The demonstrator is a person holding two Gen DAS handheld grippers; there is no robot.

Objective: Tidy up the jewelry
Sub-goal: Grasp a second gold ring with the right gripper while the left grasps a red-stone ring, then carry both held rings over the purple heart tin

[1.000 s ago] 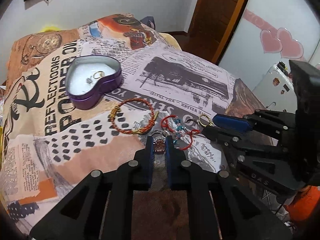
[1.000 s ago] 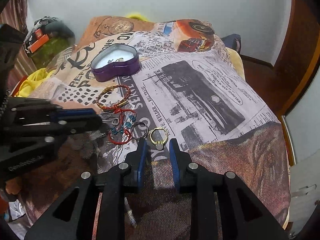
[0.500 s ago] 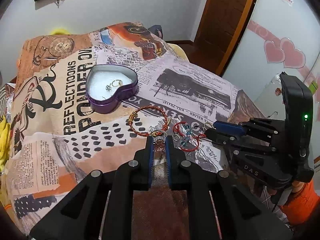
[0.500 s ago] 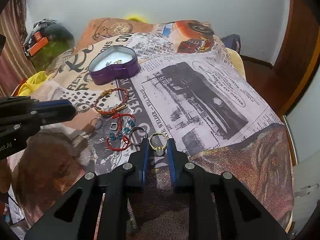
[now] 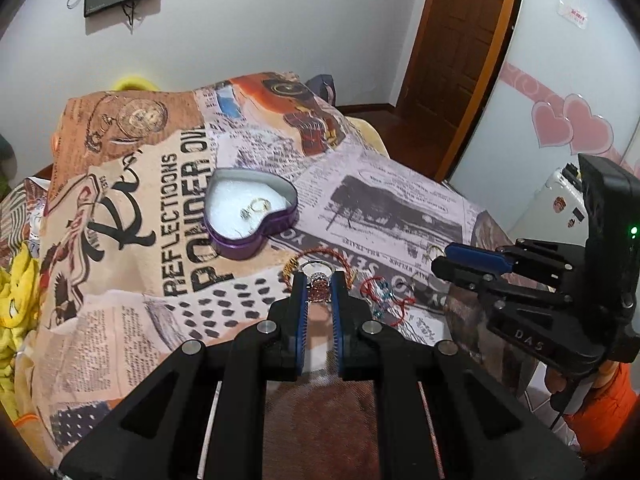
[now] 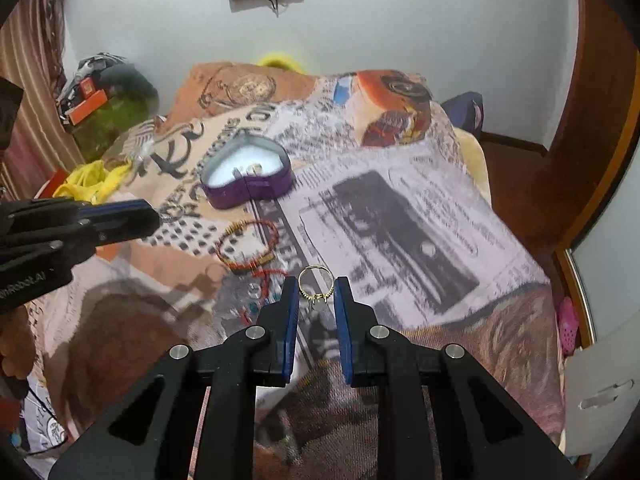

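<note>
Viewing a newsprint-patterned blanket (image 5: 360, 168) by a wooden door (image 5: 448, 60): my left gripper (image 5: 319, 286) pinches a stone-set ring (image 5: 318, 280), my right gripper (image 6: 316, 294) pinches a gold ring (image 6: 315, 286); both hang above it, near a purple heart-shaped tin (image 5: 256, 236).

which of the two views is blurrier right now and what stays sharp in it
Right wrist view: the blanket and purple heart tin are smeared by motion blur, while the right gripper and its gold ring stay crisp. Left wrist view: sharp throughout, with fisheye bending at the edges and dark corners.
</note>
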